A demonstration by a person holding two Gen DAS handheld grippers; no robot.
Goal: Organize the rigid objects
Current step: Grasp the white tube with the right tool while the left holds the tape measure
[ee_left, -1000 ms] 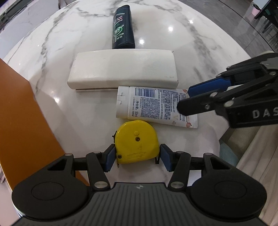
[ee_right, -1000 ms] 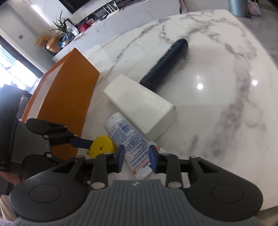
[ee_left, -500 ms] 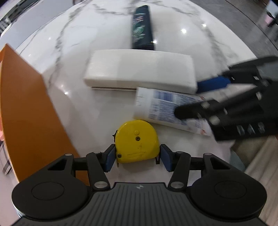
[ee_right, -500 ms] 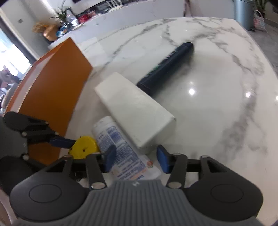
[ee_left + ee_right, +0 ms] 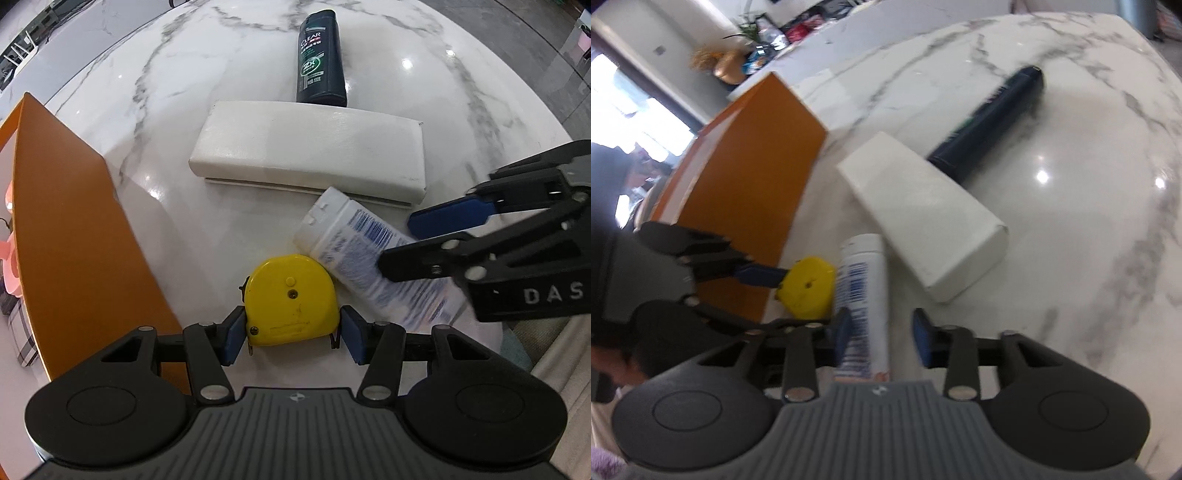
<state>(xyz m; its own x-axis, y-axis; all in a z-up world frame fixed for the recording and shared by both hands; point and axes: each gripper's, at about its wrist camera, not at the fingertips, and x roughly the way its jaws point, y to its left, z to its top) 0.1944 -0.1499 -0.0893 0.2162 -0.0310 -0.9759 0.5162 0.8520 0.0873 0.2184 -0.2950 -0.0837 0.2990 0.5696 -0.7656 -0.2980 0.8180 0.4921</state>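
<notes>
A yellow tape measure [image 5: 291,291] lies on the marble table [image 5: 184,74], and my left gripper [image 5: 293,332] is shut on it, a blue pad against each side. Beside it lies a white tube [image 5: 354,243] with blue print, slanted, its side touching the tape measure. My right gripper [image 5: 882,326] straddles the tube [image 5: 862,280] and its jaws are closing. The left pad touches the tube; the right pad stands clear of it. From the left wrist view the right gripper [image 5: 399,243] reaches in from the right over the tube.
A long white box [image 5: 306,155] lies just beyond the tube, and a dark shampoo bottle [image 5: 320,62] lies behind it. A tall orange box [image 5: 74,229] stands at the left edge of the table. The table's rim runs close on the right.
The tube has swung from lying level under the white box to a slant against the tape measure. The right jaws spread wide, then narrowed around the tube. The left gripper kept its hold.
</notes>
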